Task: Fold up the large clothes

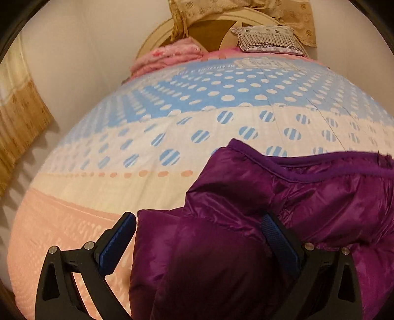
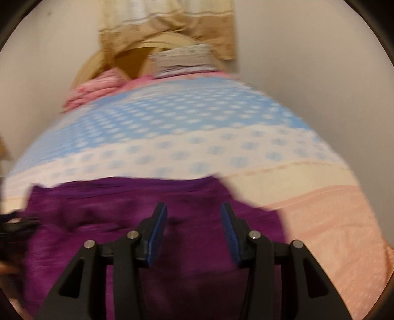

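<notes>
Claws (image 1: 199,236) (image 2: 194,229) both spread, straddling purple jacket (image 1: 246,197) on bed (image 1: 123,152), neither gripping.

Bedroom background, non-task items.
Bed sheet (image 1: 172,123) with blue dots and peach band; pink folded blanket (image 1: 167,57) and striped pillow (image 1: 266,40) at headboard (image 1: 157,37); tan curtain (image 1: 22,115) by wall (image 1: 81,56).

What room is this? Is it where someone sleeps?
Yes, most likely a bedroom. There is a bed with a dotted sheet, a rounded headboard behind it, and curtains on the wall.
</notes>
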Demonstrator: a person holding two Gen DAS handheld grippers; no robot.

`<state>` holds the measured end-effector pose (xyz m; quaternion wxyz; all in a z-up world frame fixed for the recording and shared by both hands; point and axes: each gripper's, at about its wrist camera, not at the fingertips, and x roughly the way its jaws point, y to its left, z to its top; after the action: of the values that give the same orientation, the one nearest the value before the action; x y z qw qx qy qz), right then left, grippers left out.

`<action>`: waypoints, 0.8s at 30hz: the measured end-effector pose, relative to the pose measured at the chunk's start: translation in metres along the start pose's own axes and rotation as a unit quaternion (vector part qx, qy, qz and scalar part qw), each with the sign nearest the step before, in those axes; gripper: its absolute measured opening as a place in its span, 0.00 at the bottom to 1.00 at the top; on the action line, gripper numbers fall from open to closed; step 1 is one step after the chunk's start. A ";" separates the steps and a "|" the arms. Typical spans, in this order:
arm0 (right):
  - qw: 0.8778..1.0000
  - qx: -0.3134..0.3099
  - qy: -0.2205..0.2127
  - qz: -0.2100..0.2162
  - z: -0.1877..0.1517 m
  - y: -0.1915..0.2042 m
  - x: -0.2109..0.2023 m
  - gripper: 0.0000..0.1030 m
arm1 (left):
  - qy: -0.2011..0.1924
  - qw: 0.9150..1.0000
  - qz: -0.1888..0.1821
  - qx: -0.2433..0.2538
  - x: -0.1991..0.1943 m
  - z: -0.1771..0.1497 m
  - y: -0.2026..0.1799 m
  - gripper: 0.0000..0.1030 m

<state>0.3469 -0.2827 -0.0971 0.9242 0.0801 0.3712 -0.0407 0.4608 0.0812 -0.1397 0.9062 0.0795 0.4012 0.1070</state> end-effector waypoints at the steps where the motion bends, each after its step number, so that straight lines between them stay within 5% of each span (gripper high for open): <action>1: 1.000 0.004 0.006 0.017 -0.001 0.010 -0.002 0.46 | -0.003 1.000 0.002 0.004 0.000 -0.001 -0.001 0.99; 5: 0.998 0.001 0.024 0.064 -0.011 0.049 0.008 0.46 | 0.000 1.000 -0.013 -0.011 0.001 -0.003 0.004 0.99; 10: 0.998 -0.029 0.033 0.036 -0.036 0.063 0.043 0.46 | -0.002 1.000 -0.020 -0.019 0.000 -0.010 0.002 0.99; 21: 0.998 -0.028 0.023 0.042 -0.041 0.063 0.046 0.48 | 0.025 0.998 -0.051 -0.036 -0.001 -0.009 0.008 0.99; 24: 0.998 -0.027 0.022 0.043 -0.041 0.063 0.046 0.48 | -0.012 0.994 -0.072 -0.079 -0.033 -0.022 0.036 0.99</action>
<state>0.3609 -0.2137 -0.1511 0.9184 0.0722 0.3889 0.0106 0.4182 0.1084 -0.1225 0.9197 -0.0207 0.3855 0.0718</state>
